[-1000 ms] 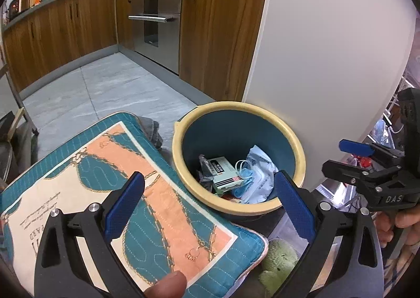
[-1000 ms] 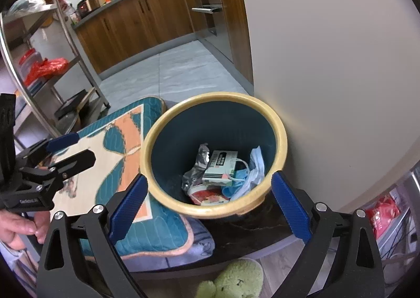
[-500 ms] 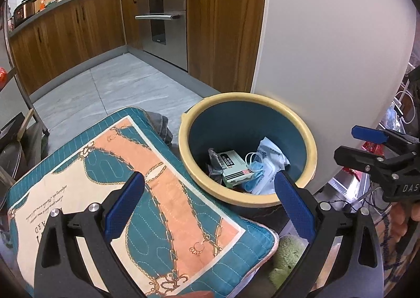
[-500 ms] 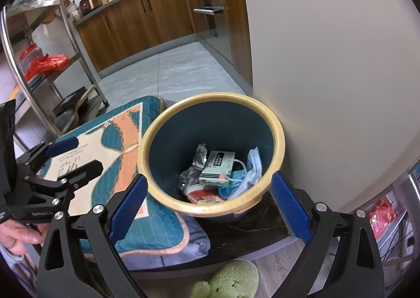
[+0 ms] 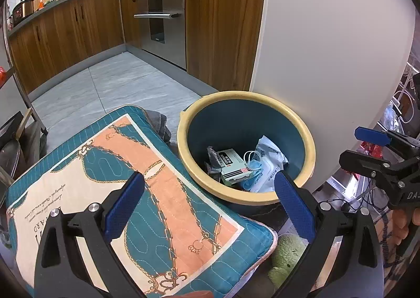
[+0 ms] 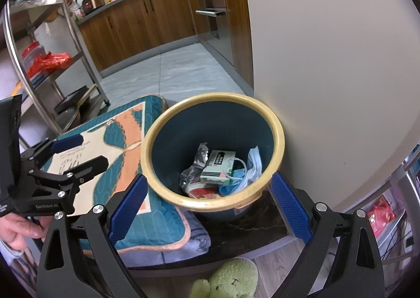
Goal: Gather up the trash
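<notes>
A blue bin with a yellow rim (image 5: 309,151) (image 6: 278,130) stands on a dark ledge against the white wall. Inside lie a small box (image 5: 232,164) (image 6: 219,166), a blue face mask (image 5: 256,166) (image 6: 236,176), a white wipes packet (image 5: 270,156), a grey wrapper (image 6: 197,164) and a red-white wrapper (image 6: 202,191). My left gripper (image 5: 208,203) is open and empty, above the cushion and the bin's near rim. My right gripper (image 6: 207,202) is open and empty, just before the bin's near rim. Each gripper shows in the other's view, the right (image 5: 378,151) and the left (image 6: 76,152).
A teal and orange cushion (image 5: 110,182) (image 6: 118,151) lies left of the bin on a grey-blue cloth (image 6: 189,242). A green plush toy (image 5: 287,256) (image 6: 228,281) lies below the ledge. A metal shelf rack (image 6: 52,61) stands at the left, kitchen cabinets (image 5: 78,25) beyond.
Both grippers have drawn back and up from the bin, staying open and empty. The bin and its trash have not moved.
</notes>
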